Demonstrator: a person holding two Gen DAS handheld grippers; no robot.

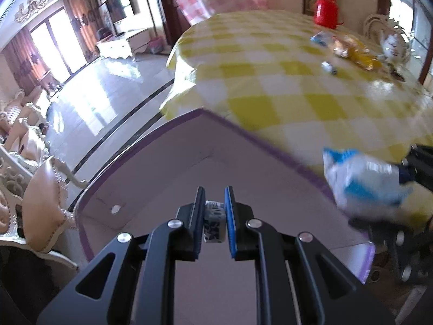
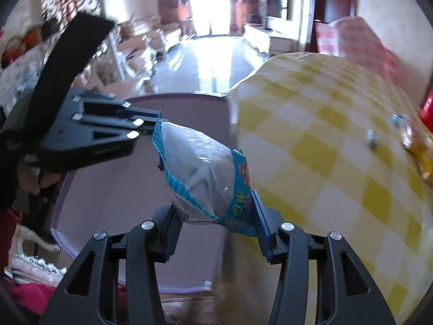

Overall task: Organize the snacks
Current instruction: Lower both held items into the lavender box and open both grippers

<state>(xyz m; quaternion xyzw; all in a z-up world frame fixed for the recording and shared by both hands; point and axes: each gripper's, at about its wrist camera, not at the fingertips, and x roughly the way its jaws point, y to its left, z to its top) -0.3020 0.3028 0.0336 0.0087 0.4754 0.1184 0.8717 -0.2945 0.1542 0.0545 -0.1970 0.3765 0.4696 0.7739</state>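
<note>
Currently, two grippers are loaded. Left gripper (image 1: 213,211): fingers clenched on one small blue-and-white wrapped candy (image 1: 214,224), above the purple-rimmed box (image 1: 151,168). Right gripper (image 2: 216,216): fingers grasping one blue-and-clear snack packet (image 2: 200,173), at 3 o'clock in the left view. One loose candy (image 1: 328,67) and one blurred snack pile (image 1: 349,50) lie on the yellow-checked table (image 1: 270,81), at 1 o'clock.

A puffy blue and white snack bag (image 2: 205,173) hangs over the purple-edged box (image 1: 167,162). A tiny blue and white candy (image 1: 214,224) is above the box too. More snacks (image 1: 349,50) lie far off on the yellow checked table (image 1: 270,86).
</note>
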